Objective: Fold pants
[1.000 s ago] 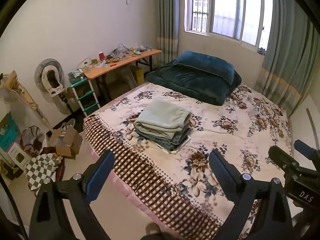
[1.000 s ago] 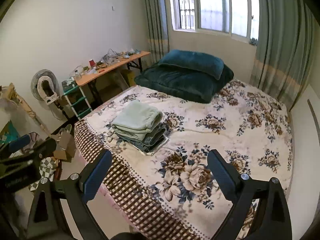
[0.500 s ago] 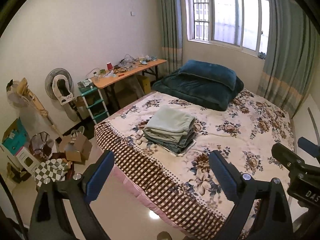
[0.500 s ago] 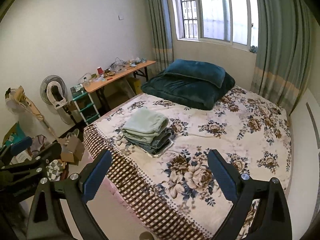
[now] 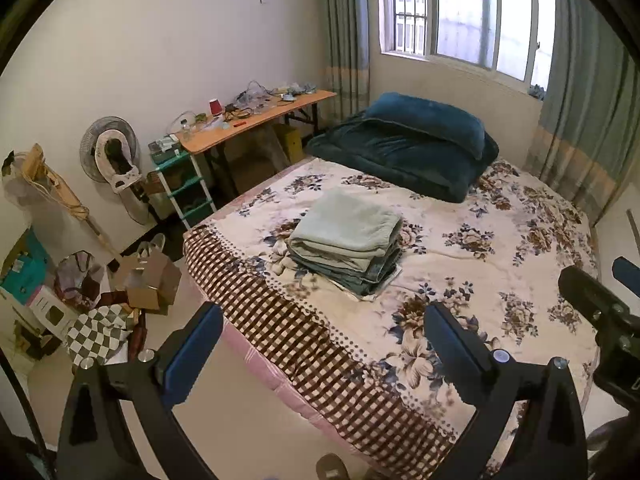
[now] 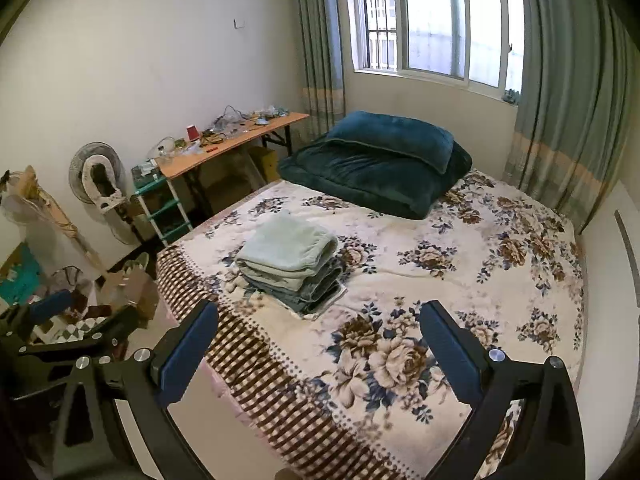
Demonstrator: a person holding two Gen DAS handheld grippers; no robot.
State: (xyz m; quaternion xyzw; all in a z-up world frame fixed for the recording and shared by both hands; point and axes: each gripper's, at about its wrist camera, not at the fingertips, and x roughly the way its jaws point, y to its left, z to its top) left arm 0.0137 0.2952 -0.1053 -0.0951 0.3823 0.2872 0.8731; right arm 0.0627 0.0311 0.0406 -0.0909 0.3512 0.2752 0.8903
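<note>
Left black two-finger gripper [image 5: 322, 344]: angular black frame arms, flat blue rubber pads [image 5: 194, 354], silver screw heads at finger bases. Right black two-finger gripper [image 6: 318, 346]: same build, blue pads [image 6: 448, 354], silver bolts, triangular cut-outs in arms.

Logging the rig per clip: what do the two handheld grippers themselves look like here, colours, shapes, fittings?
Both look alike: the left gripper and the right gripper have matte black, angular finger arms with triangular cut-outs, silver screw heads near the joints, and flat rectangular dark blue pads facing inward. No cables, sleeves or hands are visible. Any lettering is too dark to read.
</note>
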